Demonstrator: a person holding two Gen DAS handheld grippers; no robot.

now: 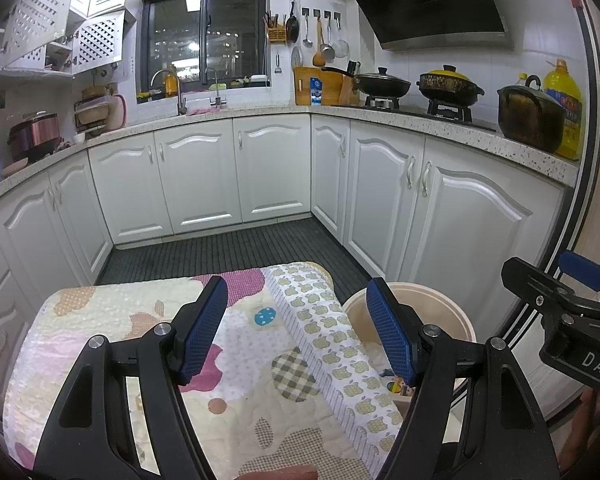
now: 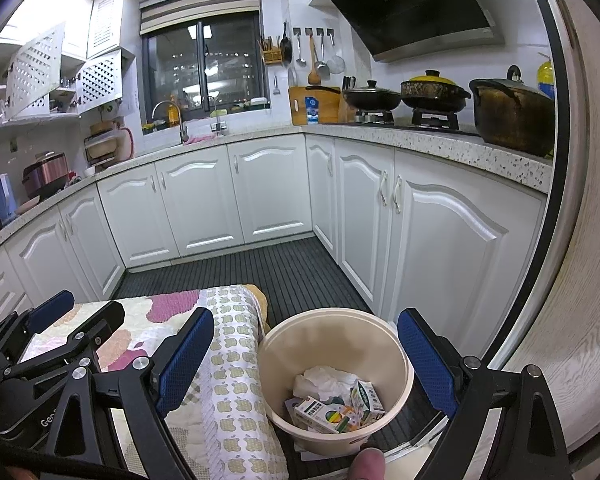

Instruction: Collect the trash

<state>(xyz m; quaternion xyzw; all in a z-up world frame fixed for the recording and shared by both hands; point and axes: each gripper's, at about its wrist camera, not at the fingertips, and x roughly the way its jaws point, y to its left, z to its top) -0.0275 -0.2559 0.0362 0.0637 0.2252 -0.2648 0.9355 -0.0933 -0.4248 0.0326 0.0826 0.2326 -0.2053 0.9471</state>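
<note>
A beige round bin [image 2: 405, 354] stands on the floor and holds a crumpled white tissue [image 2: 324, 378] and small printed cartons [image 2: 326, 414]. My right gripper [image 2: 306, 316] hangs open above the bin with nothing between its blue pads. My left gripper [image 1: 296, 282] is also open and empty, over a patterned quilt [image 1: 260, 360] that covers a low surface left of the bin. In the left wrist view the bin [image 1: 440, 300] is partly hidden behind the right finger, and the right gripper [image 1: 572, 280] shows at the right edge. The left gripper [image 2: 76, 316] appears at the lower left of the right wrist view.
White cabinets [image 2: 268, 196] line three sides around a dark slatted floor mat [image 2: 300, 272]. Pots [image 2: 508, 112] and pans sit on the speckled counter at the right. A pale wooden door frame [image 2: 580, 300] rises at the far right. A fingertip [image 2: 366, 464] shows at the bottom edge.
</note>
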